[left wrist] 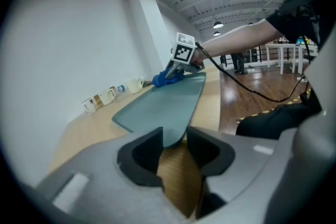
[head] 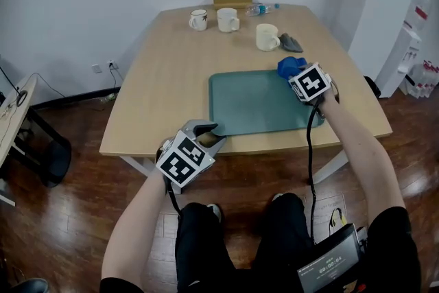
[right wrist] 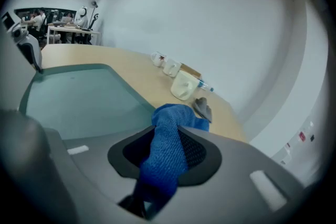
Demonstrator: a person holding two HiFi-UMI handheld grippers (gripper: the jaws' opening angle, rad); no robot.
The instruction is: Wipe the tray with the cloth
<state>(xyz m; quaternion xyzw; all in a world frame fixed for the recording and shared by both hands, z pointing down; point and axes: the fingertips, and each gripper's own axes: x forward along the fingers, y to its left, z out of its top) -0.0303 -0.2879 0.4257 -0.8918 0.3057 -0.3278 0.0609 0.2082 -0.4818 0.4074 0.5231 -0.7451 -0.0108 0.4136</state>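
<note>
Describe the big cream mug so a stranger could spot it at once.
On the light wooden table, look just beyond the far right corner of the green tray. The cream mug stands there, beside a crumpled dark grey thing. It looks the biggest and stands nearest the tray; the patterned mug and the plain mug sit together farther back.

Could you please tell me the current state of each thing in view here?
Tray: lying flat on the table.
Blue cloth: clamped, at the tray's far right corner.
Right hand-held gripper: shut on the blue cloth.
Left hand-held gripper: jaws apart, tray's near corner between them.
Three mugs: upright.
Bottle: lying on its side.
Grey cloth: crumpled beside a mug.
</note>
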